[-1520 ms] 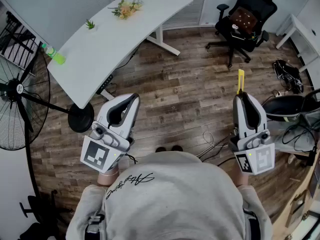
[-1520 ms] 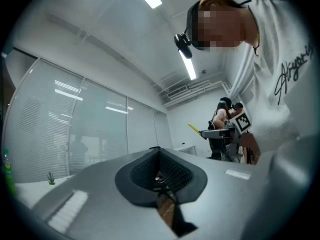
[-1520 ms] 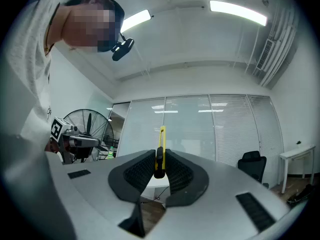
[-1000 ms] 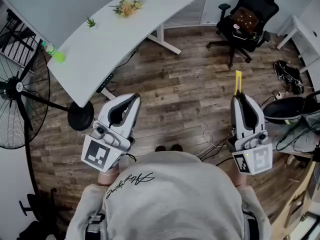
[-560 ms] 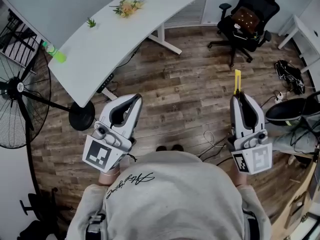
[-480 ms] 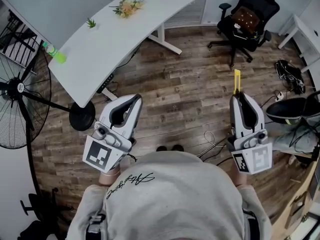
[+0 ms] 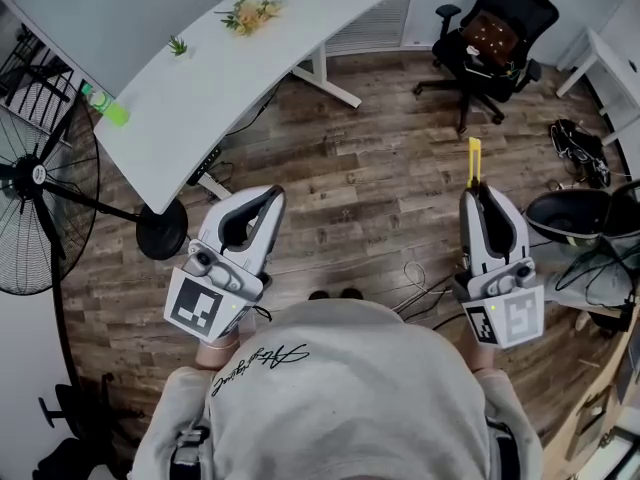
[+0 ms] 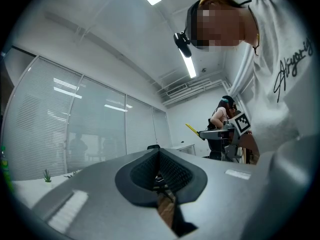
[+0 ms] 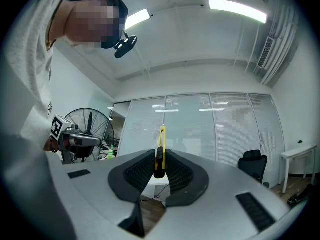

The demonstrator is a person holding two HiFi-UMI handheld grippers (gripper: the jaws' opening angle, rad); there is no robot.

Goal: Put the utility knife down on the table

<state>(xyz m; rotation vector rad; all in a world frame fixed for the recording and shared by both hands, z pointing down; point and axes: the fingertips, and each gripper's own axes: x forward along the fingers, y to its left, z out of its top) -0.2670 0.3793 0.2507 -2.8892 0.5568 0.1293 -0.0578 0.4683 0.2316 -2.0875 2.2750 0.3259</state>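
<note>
A person in a grey sweatshirt [image 7: 340,388] is standing over a wood floor [image 7: 370,183], holding a gripper in each hand at about waist height. The left gripper [image 7: 268,196] is carrying nothing, its jaws meeting at the tips [image 8: 159,153]. The right gripper [image 7: 480,190] is clamping the yellow knife [image 7: 474,160] between its pads, and the knife is sticking out past the jaws, up and away from the person [image 9: 161,139]. It is hanging in the air over the floor, well apart from the table [image 7: 210,83]. A fan [image 7: 40,198] is standing to the left. On the white table, flowers [image 7: 250,15], a small plant [image 7: 179,46] and a green bottle [image 7: 105,108] are sitting. A black chair [image 7: 495,28] is standing at the far right.
</note>
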